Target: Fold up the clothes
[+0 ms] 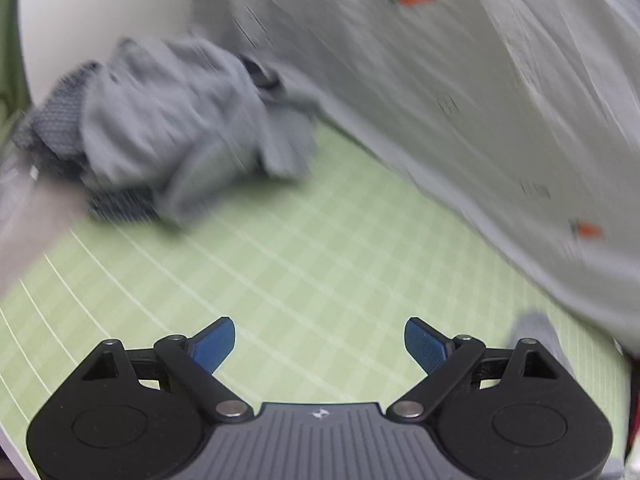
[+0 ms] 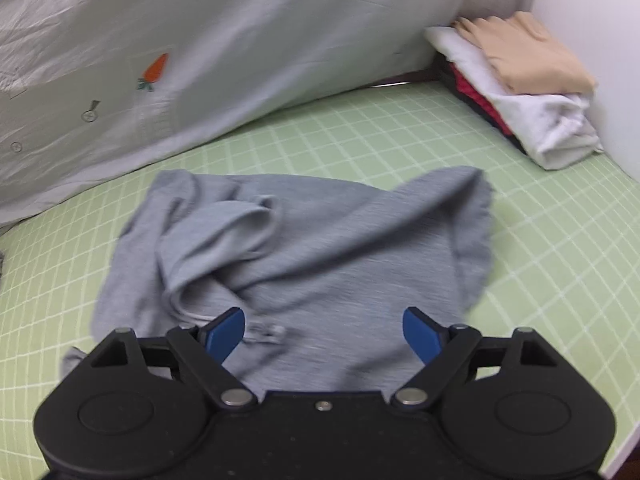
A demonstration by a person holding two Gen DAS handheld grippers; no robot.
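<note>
Grey garment point(image 2: 304, 248) on green mat point(image 2: 540, 240)

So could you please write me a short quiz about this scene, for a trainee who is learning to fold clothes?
1. True or false: the right tool is shut on the grey garment.
2. What lies on top of the folded stack in the far right corner? A) a beige garment B) a blue towel C) a black sock
3. What picture is printed on the pale cloth behind the green checked sheet?

Key
1. False: both fingers stand apart above the garment and hold nothing.
2. A, the beige garment.
3. Orange carrots.
</note>
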